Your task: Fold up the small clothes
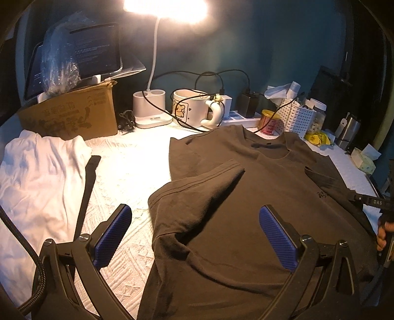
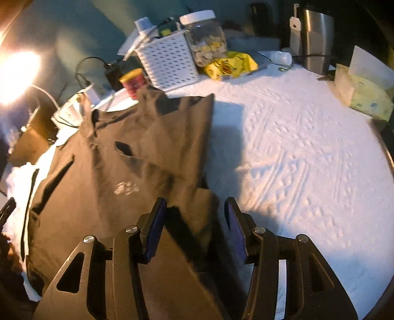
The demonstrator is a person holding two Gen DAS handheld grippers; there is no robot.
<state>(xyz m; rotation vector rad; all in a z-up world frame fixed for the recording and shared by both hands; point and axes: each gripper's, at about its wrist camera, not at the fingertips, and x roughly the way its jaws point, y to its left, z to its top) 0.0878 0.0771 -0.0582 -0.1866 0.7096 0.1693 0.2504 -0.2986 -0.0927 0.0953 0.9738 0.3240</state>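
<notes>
the brown t-shirt [image 1: 246, 177] lies flat on the white table cover [image 2: 307, 147], both sleeves folded in, with much free cover on the right of the shirt. the left gripper [image 1: 194, 236] and right gripper [image 2: 194, 229] are both spread above the shirt, holding nothing. for the next fold, i think each one should pinch a side edge low, then lift evenly.

A home desk: lamp [image 1: 167, 9], cartoon mug [image 1: 189, 108], snack jar [image 2: 205, 37] (cluttered, lived-in).

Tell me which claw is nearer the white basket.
Right. The right claw is over the shirt's edge on the side where the white basket stands; the left claw is at the shirt's opposite side, by the white garment.
</notes>
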